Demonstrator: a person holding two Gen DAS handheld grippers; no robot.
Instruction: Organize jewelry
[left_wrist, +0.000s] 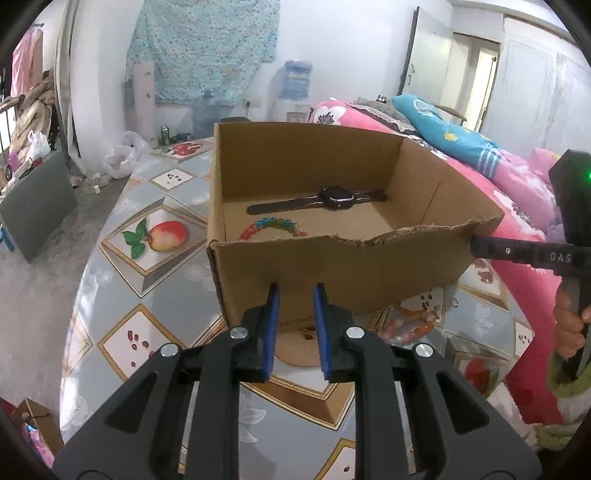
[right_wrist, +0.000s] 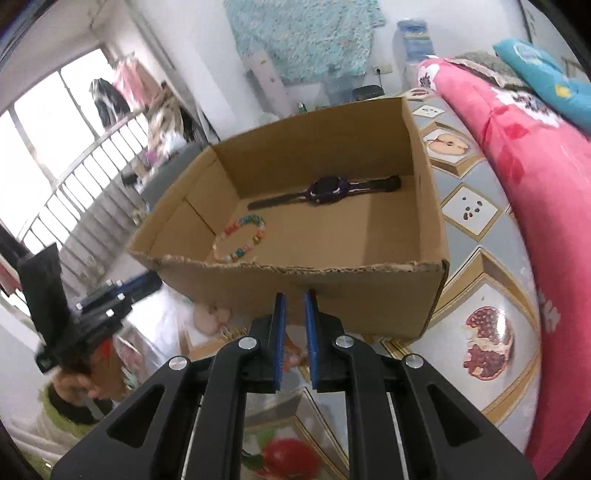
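Both tongs pointed down toward the same open cardboard box (left_wrist: 332, 273), which sat on a table (left_wrist: 122, 280) covered in a fruit-print cloth. The left gripper (left_wrist: 295, 295) hung just in front of the box's near wall, its blue pads parted a little with nothing between them. The right gripper (right_wrist: 293, 301) hung before the torn near edge of the box as well, its pads drawn close together with only a narrow slit left, and it too carried nothing. Beyond both sets of tongs, on the box floor, lay a dark smartwatch (left_wrist: 334, 199) with its strap stretched flat near the far wall, and nearer the tongs a bracelet of coloured beads (left_wrist: 273, 227) curled in a loop, apart from the watch. Just below the box, close by the right gripper's tips, some orange and pink beaded piece (left_wrist: 408, 326) rested on the cloth, too blurred to name surely. A person's hand (left_wrist: 570, 325) in a green cuff gripped the right tool's handle at the left gripper's far right. A pink floral quilt (left_wrist: 517, 221) lay heaped along the right side.
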